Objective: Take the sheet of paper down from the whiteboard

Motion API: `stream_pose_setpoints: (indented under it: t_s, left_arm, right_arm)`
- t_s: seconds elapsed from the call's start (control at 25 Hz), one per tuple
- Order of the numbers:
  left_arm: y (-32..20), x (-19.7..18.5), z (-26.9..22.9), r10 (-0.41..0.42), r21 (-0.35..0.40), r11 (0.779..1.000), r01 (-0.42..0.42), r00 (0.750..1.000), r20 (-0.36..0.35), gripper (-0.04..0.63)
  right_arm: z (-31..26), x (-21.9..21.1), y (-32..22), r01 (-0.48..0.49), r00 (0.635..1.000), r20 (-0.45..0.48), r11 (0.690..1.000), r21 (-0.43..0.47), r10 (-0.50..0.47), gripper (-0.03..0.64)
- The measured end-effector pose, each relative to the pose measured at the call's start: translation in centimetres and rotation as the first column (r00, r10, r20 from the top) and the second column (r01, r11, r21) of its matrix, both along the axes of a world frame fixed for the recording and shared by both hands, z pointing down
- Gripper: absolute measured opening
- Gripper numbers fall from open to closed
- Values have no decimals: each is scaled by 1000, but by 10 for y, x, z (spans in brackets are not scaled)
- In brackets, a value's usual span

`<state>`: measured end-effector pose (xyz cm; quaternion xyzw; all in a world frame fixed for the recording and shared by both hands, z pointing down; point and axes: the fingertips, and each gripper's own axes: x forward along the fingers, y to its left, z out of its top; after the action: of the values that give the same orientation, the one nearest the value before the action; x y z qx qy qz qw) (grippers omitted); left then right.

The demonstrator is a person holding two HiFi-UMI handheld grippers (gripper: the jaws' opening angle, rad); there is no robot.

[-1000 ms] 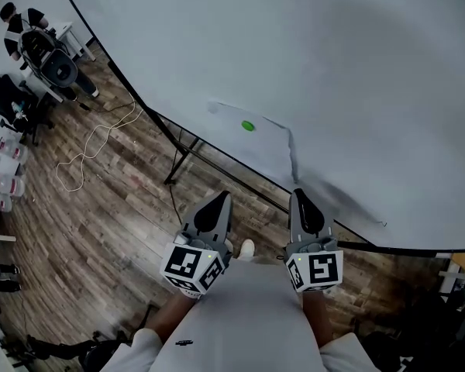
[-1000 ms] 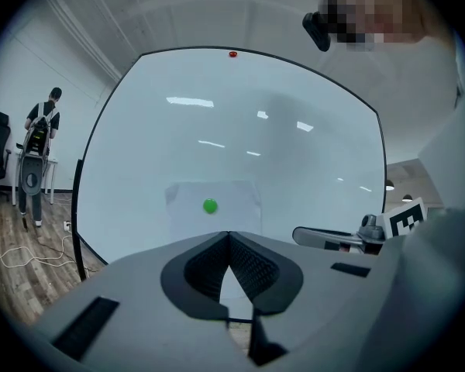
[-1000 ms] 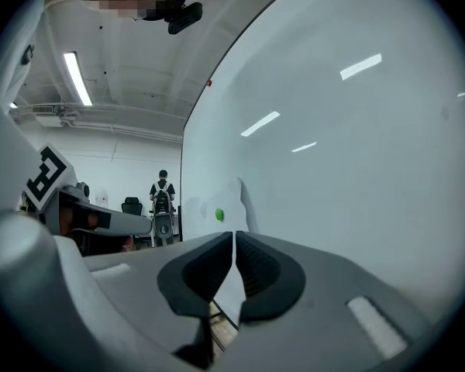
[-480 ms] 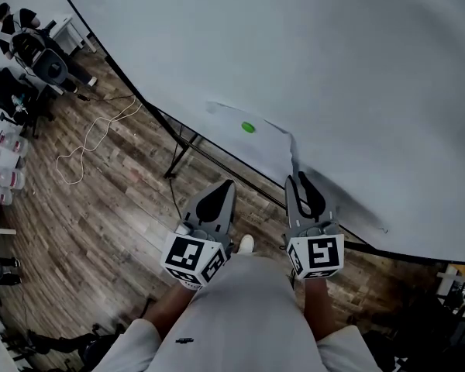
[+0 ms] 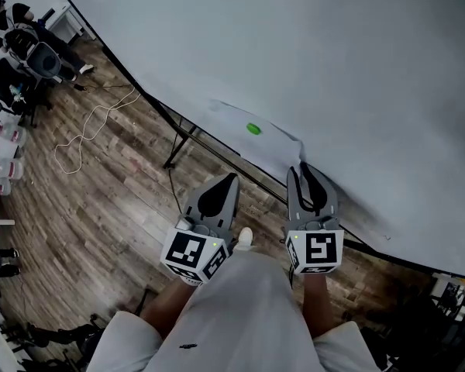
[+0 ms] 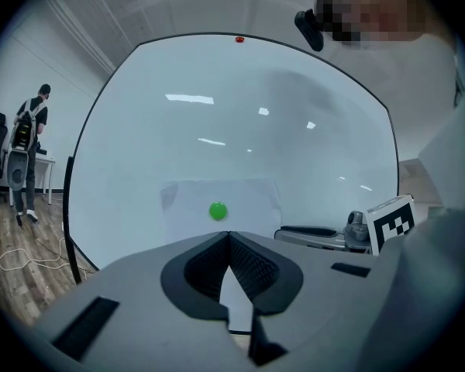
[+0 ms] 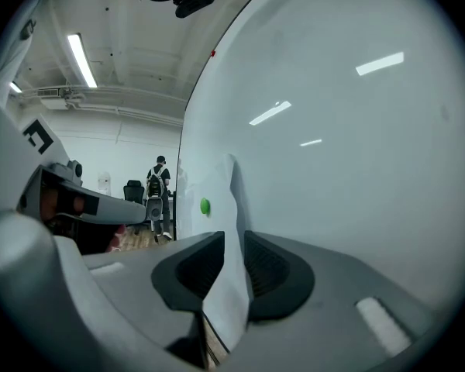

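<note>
The step in hand looks like the grasp on the white rectangular sheet of paper (image 5: 244,139), which hangs low on the large white glossy whiteboard (image 5: 310,53), close to its bottom edge. A small round green magnet (image 5: 253,129) pins it near the top middle.

To do this well, the right gripper (image 5: 305,170) should close firmly on the sheet's right edge, where the paper stands a little off the board. The pull should then go sideways or downward along the board, so the sheet slides from under the magnet and does not tear. A bite too near the very edge could slip. The free left gripper (image 5: 230,178) could take the magnet off first, which I judge the gentler way.

In the right gripper view, the right gripper (image 7: 232,240) has its jaws narrowly apart, and the sheet of paper (image 7: 231,208) runs edge-on through the gap between them. Space shows on at least one side of the paper, so it does not look pinched yet. Whether a pad already touches it I cannot tell.

In the left gripper view, the left gripper (image 6: 229,237) has its jaws brought together at the tips with nothing between them. It points at the sheet (image 6: 244,196) just below the green magnet (image 6: 218,211), apart from the board.
</note>
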<state>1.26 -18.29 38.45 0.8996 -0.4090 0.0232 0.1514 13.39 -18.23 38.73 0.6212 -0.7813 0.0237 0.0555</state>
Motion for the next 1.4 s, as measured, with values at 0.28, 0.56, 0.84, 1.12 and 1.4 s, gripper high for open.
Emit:
stream_pose_setpoints:
  t_s: [0.28,0.56,0.84,1.12,1.4]
  left_arm:
    - [-8,-2,1,-6,-6,1000,6,1000,-9,6]
    - [-9,1,6,-6,-10,1000,6,1000,-15,6]
    - [-11,12,5,-1,7,1000,1,1000,7,6]
    - [-27,21,-3,10,20,1000,-10,1000,-11,54]
    - [-48,37,-11,42,37,998,-41,999,-20,101]
  right_arm:
    - [-1,-3,-11,-12,999,-37,1000,0,12,31]
    - [2,-2,-11,-19,999,-50,1000,3,19,11]
    - [1,4,-7,-22,1000,-19,1000,5,23,11]
    - [-2,3,-5,-24,1000,-5,1000,16,24,11]
    - [-4,3,-4,-21,1000,-7,1000,13,21,11]
